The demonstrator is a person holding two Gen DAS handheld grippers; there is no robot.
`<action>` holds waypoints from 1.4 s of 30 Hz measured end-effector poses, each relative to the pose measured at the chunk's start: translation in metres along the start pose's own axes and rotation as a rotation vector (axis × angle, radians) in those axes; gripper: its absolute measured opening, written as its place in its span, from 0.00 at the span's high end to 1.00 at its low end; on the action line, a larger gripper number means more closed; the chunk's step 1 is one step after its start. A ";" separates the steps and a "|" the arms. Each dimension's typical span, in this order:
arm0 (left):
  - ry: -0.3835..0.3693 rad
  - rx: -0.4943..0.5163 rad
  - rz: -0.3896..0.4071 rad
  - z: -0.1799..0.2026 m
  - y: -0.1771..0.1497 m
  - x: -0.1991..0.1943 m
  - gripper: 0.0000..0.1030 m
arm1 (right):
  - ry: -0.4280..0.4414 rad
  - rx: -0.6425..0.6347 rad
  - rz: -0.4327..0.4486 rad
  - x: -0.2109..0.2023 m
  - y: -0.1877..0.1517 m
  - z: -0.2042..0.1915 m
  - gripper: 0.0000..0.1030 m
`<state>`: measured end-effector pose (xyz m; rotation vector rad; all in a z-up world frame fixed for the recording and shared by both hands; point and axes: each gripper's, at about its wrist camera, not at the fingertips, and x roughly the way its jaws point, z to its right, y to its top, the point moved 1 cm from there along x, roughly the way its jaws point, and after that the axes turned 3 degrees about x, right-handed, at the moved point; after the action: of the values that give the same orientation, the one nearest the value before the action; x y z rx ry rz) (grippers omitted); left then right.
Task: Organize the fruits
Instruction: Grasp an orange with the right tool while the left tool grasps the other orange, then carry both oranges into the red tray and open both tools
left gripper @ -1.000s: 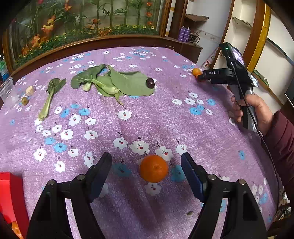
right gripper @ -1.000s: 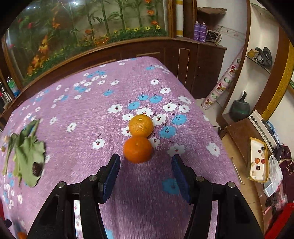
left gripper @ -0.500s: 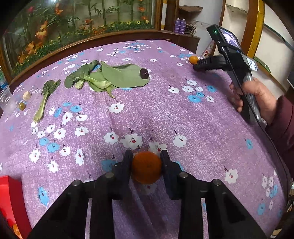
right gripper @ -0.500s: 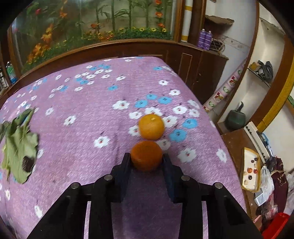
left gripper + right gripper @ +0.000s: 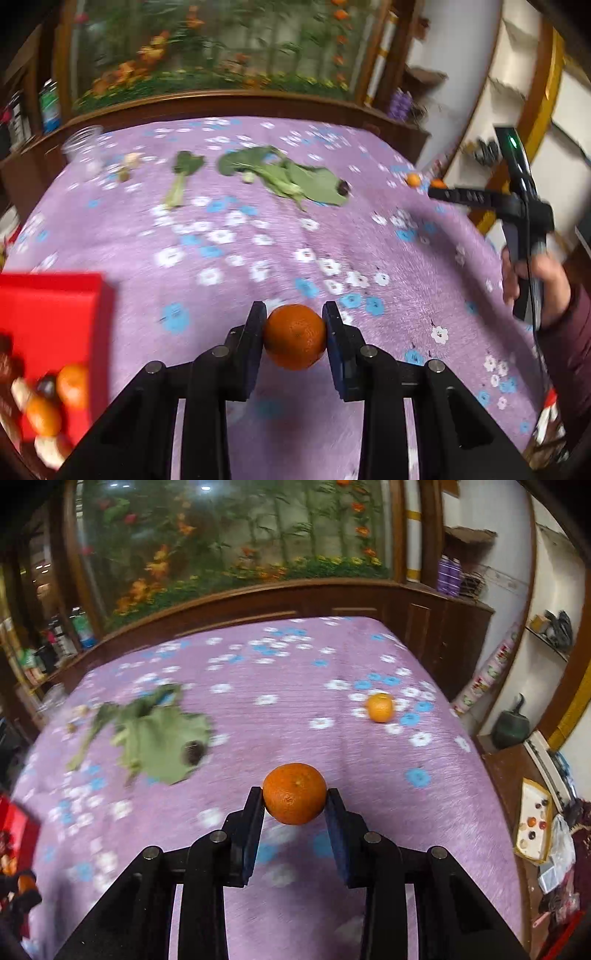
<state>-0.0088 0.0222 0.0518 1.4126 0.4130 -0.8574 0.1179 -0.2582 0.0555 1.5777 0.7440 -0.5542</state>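
Note:
My left gripper (image 5: 294, 325) is shut on an orange tangerine (image 5: 294, 336) and holds it above the purple flowered cloth. My right gripper (image 5: 294, 805) is shut on another tangerine (image 5: 294, 793), lifted off the cloth; it shows in the left wrist view (image 5: 437, 186) at the far right with its tangerine (image 5: 438, 182). A third tangerine (image 5: 379, 707) lies on the cloth near the far right edge. A red box (image 5: 55, 321) with several fruits in it (image 5: 55, 398) sits at the left. A small dark fruit (image 5: 194, 752) rests on a green leaf.
Green leafy vegetables (image 5: 291, 181) and a single stalk (image 5: 181, 181) lie at the back of the table. A clear plastic cup (image 5: 83, 142) and small pale items (image 5: 127, 166) stand at the back left. The table edge drops at the right (image 5: 476, 753).
Both grippers, which closed on their tangerines half a second ago, have lifted them. Both views have swung left; the red box is now larger in the left wrist view.

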 end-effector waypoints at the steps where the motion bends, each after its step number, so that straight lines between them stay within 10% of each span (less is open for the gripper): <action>1: 0.007 -0.026 0.014 -0.009 -0.004 -0.011 0.71 | 0.018 -0.011 0.002 -0.005 -0.002 -0.009 0.65; 20: 0.326 -0.385 0.143 -0.179 -0.077 -0.129 0.71 | 0.481 -0.251 -0.107 -0.045 -0.089 -0.268 0.64; 42: 0.515 -0.382 0.110 -0.229 -0.091 -0.118 0.70 | 0.500 -0.416 -0.256 0.032 -0.116 -0.416 0.64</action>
<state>-0.0982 0.2799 0.0382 1.2694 0.8349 -0.2904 0.0277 0.1632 0.0131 1.2410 1.3586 -0.1598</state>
